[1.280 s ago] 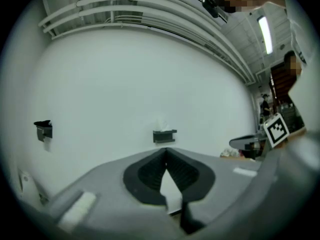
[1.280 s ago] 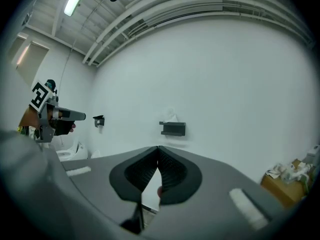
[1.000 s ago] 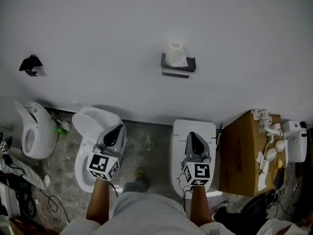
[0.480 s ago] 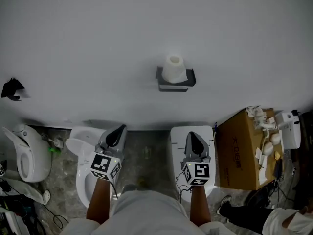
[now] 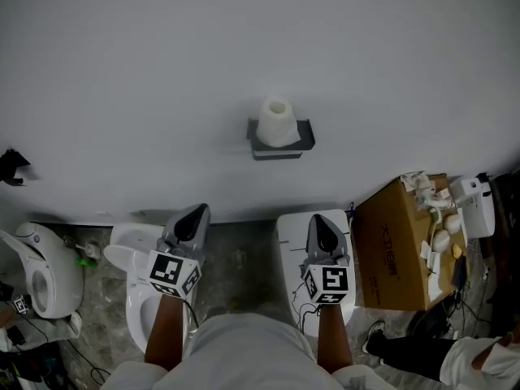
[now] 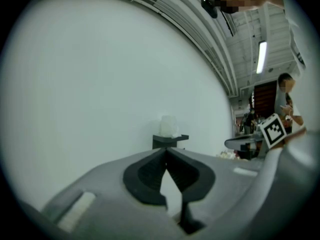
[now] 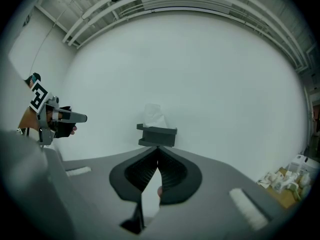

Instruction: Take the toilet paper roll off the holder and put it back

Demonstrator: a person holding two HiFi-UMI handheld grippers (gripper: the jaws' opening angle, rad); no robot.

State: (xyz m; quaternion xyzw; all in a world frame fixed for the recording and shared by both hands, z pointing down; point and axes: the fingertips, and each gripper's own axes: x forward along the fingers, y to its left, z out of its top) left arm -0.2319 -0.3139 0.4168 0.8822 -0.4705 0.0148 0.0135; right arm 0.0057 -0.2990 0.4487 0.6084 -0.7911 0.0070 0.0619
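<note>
Well short of roll (image 5: 277, 122) on holder (image 5: 282, 147): left gripper (image 5: 197, 210), right gripper (image 5: 318, 221), jaws closed, empty

The wall (image 5: 162, 71) is smooth, matt white. The roll (image 5: 277, 123) is soft white paper, a little crumpled on top. The holder (image 5: 305, 135) is dark and matt; metal or plastic cannot be told. The left gripper (image 5: 195, 211) and right gripper (image 5: 318, 220) have matt grey plastic shells and black ribbed pads (image 6: 150, 176). The toilet (image 5: 290, 254) is glossy white. At right, the box (image 5: 390, 254) is dull brown cardboard. The floor (image 5: 240, 250) looks like mottled grey stone.
</note>
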